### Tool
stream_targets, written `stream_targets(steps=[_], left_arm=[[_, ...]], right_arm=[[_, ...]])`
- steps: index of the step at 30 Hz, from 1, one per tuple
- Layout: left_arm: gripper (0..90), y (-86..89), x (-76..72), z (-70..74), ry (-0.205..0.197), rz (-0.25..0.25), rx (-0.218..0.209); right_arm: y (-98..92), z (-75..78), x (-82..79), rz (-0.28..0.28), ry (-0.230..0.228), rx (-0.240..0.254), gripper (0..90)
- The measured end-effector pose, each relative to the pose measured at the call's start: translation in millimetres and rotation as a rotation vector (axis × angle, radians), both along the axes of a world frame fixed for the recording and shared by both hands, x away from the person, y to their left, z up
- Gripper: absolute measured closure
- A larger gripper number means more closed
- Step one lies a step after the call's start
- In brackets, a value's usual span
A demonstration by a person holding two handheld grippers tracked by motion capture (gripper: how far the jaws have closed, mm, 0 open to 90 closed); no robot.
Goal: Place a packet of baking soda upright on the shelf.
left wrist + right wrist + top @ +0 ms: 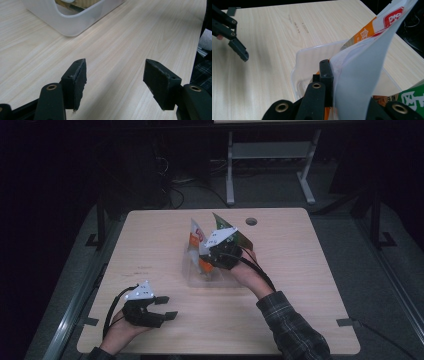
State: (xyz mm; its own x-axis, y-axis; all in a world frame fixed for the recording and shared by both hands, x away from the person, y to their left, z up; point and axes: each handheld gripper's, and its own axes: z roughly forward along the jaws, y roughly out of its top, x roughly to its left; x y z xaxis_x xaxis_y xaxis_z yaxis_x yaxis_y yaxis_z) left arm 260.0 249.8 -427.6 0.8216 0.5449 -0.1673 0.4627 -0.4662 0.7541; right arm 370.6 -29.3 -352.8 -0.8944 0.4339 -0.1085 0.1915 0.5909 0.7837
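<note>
White-and-orange snack packet (pixel 362 75): pinched by right gripper (pixel 332 82) over clear plastic tub (pixel 298 72).
Green packet (pixel 231 232): one, just beside.
Left gripper (pixel 115 80): spread, empty, on pale wooden counter (pixel 150 245).

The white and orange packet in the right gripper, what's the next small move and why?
Probably lower it a little further into the clear plastic container, then let go. The right gripper is shut on the white and orange packet, which hangs over the container's opening. The left gripper is open near the table's front edge, holding nothing.
</note>
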Motion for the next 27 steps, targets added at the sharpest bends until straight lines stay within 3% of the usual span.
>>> stream_targets(steps=[11, 19, 27], left_arm=[[34.9, -1.8, 0.3, -2.4, 0.003, -0.006, 0.011], [34.9, -2.8, 0.6, -3.5, 0.006, -0.008, 0.013], [34.9, -4.1, 0.3, -4.4, 0.011, -0.014, 0.014]], right_arm=[[-3.0, -1.5, 1.6, -0.03, 0.005, 0.044, 80.4], [-4.1, -3.2, -2.4, -0.1, 0.018, 0.075, 49.5], [-9.8, -1.7, -7.4, -0.115, 0.044, 0.105, 41.2]])
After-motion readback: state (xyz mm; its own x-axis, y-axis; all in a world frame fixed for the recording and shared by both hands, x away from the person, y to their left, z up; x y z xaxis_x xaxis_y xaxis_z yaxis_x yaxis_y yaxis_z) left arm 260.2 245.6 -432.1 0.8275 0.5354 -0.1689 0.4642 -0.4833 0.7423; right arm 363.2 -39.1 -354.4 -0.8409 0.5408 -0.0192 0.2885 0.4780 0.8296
